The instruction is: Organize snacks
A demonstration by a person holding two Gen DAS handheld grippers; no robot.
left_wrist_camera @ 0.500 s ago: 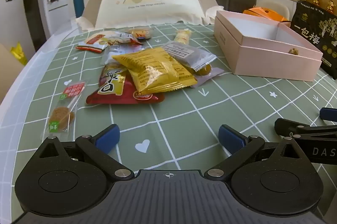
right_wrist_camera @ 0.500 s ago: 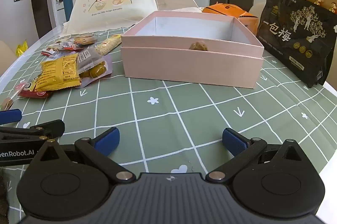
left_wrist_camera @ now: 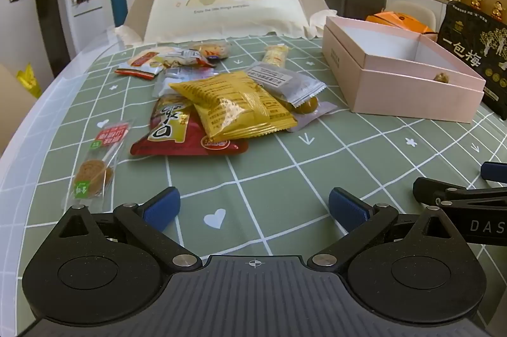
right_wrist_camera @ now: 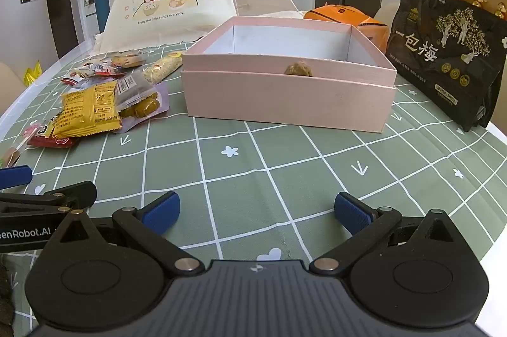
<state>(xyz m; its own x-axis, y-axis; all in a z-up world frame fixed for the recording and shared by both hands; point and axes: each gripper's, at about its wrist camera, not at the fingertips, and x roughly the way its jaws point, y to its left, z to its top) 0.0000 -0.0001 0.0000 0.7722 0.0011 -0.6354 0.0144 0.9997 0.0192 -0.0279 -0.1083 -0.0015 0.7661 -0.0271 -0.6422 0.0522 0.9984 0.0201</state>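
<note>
From your left wrist view, the left tongs (left_wrist_camera: pixel 254 207) stand wide apart and empty; the snack pile (left_wrist_camera: pixel 221 102) lies straight ahead on the worktop (left_wrist_camera: pixel 348 153), the yellow packet (left_wrist_camera: pixel 234 107) topmost, its long axis running away and leftward.

From your right wrist view, the right tongs (right_wrist_camera: pixel 256 210) gape empty too; the pink box (right_wrist_camera: pixel 285 96) sits dead ahead, snacks off left, so your left hand is nearer them.
</note>
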